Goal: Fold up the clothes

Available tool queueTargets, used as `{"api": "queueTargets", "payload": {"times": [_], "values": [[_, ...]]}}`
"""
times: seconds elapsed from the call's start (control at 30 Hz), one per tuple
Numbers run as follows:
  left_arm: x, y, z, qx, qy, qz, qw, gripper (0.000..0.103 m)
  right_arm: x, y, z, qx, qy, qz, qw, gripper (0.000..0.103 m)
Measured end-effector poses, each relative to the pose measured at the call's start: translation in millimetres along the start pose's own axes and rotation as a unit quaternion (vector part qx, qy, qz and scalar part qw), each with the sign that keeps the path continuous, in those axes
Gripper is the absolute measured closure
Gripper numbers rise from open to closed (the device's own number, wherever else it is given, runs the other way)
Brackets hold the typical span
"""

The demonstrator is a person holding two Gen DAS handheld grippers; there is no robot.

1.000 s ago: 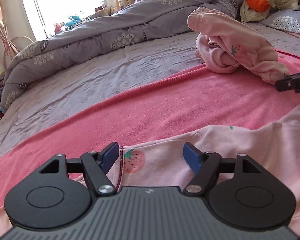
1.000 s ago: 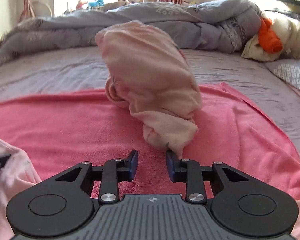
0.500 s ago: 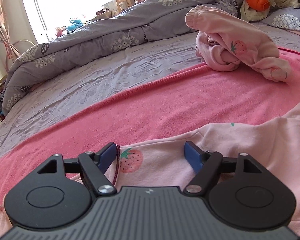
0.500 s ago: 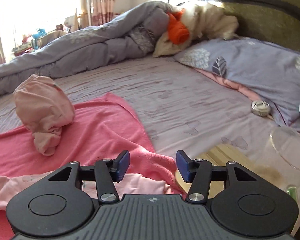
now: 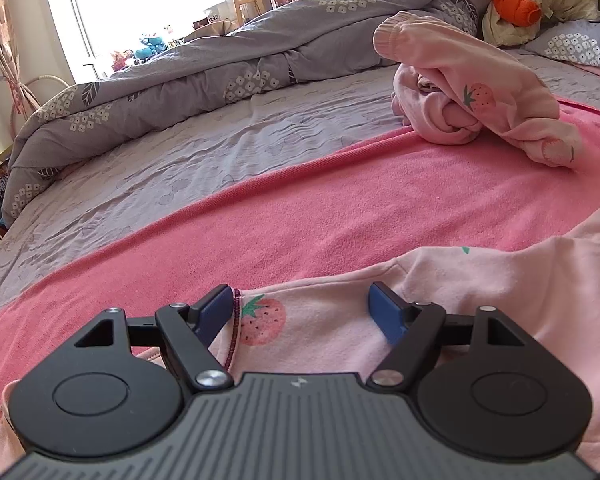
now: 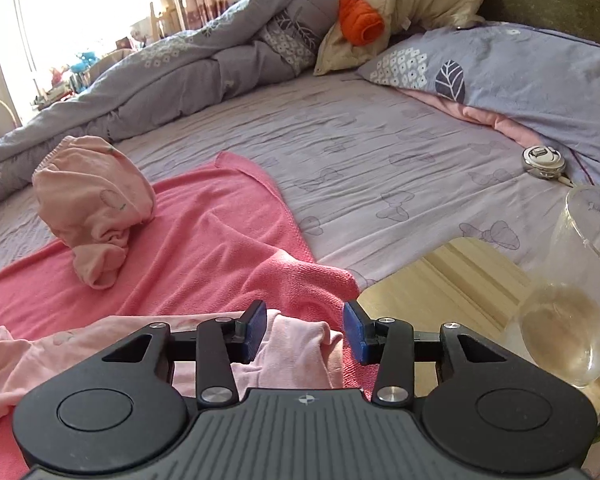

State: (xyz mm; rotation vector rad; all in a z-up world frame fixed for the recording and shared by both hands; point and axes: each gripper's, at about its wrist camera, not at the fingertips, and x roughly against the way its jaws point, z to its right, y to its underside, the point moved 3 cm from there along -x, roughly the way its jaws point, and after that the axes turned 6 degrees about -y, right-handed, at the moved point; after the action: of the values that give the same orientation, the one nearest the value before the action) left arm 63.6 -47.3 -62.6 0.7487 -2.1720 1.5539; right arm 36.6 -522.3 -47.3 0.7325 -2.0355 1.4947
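So the thing being folded is a pale pink top (image 5: 480, 300) with a strawberry print, lying spread along the bottom of both frames on a hot pink towel (image 5: 300, 208). The fabric looks soft and a bit rumpled, with a dark purplish stitched hem running down beside one strawberry at lower center-left of the left view.

The left gripper (image 5: 304, 308) sits low over that hem with its blue pads spread wide, the top lying between them, and nothing pinched. The left pad is just beside the hem line; I can't tell if it's actually touching.

The right gripper (image 6: 304, 328) is at the other end of the top (image 6: 292, 344), where the cloth bunches into a couple of soft folds at lower center of the right view. Its blue pads are also wide apart, with the bunched edge sitting between them, not clamped.

A second pink piece (image 5: 472, 92), same strawberry print, is a crumpled heap at the upper right of the left view, sitting on the far edge of the towel; it shows at middle left in the right view (image 6: 92, 204).

Everything's on a bed with a lilac sheet (image 6: 380, 152). A grey duvet (image 5: 220, 64) is bunched across the top, with a pillow (image 6: 520, 76) at upper right. There's a glass jar (image 6: 572, 296) on a wood surface at the right edge.
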Motion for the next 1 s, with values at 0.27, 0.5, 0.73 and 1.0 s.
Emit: {"api": "queueTargets", "payload": {"times": [0.27,0.5,0.73,1.0], "values": [[-0.5,0.2,-2.0,0.006,0.004,-0.002,1.0000,0.026,2.2,0.6,1.8,-0.035,-0.033,-0.040,0.998,0.060],[-0.4,0.5,-2.1,0.007,0.004,-0.002,1.0000,0.026,-18.2,0.5,0.0,-0.042,-0.025,-0.068,0.997,0.061],[-1.3,0.5,-3.3,0.011,0.007,-0.003,0.9999,0.026,-24.4,-0.2,-0.5,-0.058,-0.014,-0.040,0.997,0.089],[9.0,-1.4,-9.3,0.020,0.004,0.012,0.9997,0.026,-9.2,-20.6,-6.2,-0.063,0.039,0.059,0.996,0.092]]}}
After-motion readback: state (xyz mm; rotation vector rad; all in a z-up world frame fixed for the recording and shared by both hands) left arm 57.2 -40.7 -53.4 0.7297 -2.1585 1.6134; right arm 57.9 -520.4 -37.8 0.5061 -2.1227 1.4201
